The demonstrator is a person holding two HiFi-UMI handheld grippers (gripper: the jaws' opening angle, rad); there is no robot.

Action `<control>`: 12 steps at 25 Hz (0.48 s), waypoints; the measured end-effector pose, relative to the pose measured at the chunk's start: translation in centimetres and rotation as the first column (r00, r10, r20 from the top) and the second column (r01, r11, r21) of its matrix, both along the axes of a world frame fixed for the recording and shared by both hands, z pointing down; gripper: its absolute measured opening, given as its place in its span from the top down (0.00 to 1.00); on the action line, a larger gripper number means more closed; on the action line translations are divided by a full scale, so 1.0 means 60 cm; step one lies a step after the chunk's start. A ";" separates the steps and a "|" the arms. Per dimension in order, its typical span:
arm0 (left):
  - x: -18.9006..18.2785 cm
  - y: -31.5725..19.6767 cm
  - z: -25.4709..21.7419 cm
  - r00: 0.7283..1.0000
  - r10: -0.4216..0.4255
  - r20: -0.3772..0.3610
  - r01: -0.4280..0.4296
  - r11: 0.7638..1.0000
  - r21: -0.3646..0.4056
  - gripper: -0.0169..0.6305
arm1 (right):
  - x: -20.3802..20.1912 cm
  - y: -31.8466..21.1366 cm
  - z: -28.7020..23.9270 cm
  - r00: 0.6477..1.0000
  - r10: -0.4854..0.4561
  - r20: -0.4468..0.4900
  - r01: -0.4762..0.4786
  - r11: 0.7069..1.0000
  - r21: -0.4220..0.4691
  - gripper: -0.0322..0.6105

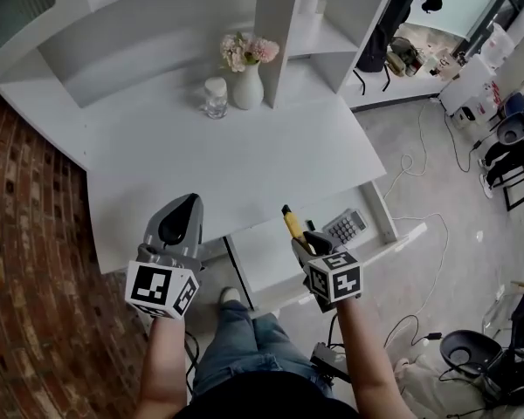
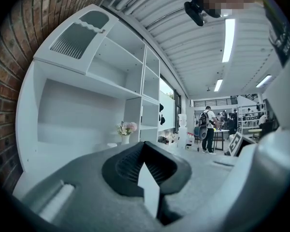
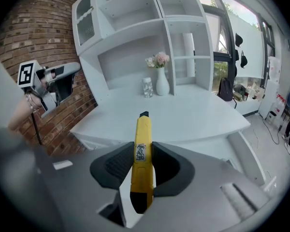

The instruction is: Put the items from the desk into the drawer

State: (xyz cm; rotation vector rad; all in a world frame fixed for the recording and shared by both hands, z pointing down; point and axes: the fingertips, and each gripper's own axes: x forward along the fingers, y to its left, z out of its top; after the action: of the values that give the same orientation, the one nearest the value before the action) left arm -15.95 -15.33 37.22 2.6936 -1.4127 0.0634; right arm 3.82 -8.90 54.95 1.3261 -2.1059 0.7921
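Right now my right gripper (image 3: 142, 161) has its jaws clamped on the yellow plastic utility knife with a black tip (image 3: 143, 134), which sticks forward between them. In the head view I hold it above the pulled-out white drawer (image 1: 264, 253), where a grey keypad calculator (image 1: 344, 227) lies towards the right end. My left gripper (image 1: 182, 215) hangs over the front edge of the white desk surface (image 1: 236, 168), jaws closed together on nothing. At the back, a white vase of pink flowers (image 1: 247, 84) stands just beside a small glass jar (image 1: 215, 97).
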 end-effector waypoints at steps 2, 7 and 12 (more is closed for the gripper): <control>0.002 0.002 0.008 1.000 0.000 0.005 0.000 1.000 -0.010 0.98 | -0.005 0.021 0.034 1.000 -0.008 0.002 0.008 0.999 -0.048 0.75; 0.011 0.009 0.027 1.000 0.005 0.019 -0.005 1.000 -0.030 0.98 | -0.012 0.061 0.105 0.999 -0.036 -0.010 0.034 0.988 -0.150 0.75; 0.019 0.007 0.040 0.999 0.023 0.030 -0.021 0.999 -0.048 0.98 | -0.013 0.073 0.168 0.998 -0.051 -0.047 0.037 0.967 -0.250 0.75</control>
State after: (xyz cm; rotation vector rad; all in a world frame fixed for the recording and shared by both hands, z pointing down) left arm -14.84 -14.89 39.63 2.6812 -1.3715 0.1389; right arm 3.04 -4.55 65.01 1.1497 -1.9154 0.9572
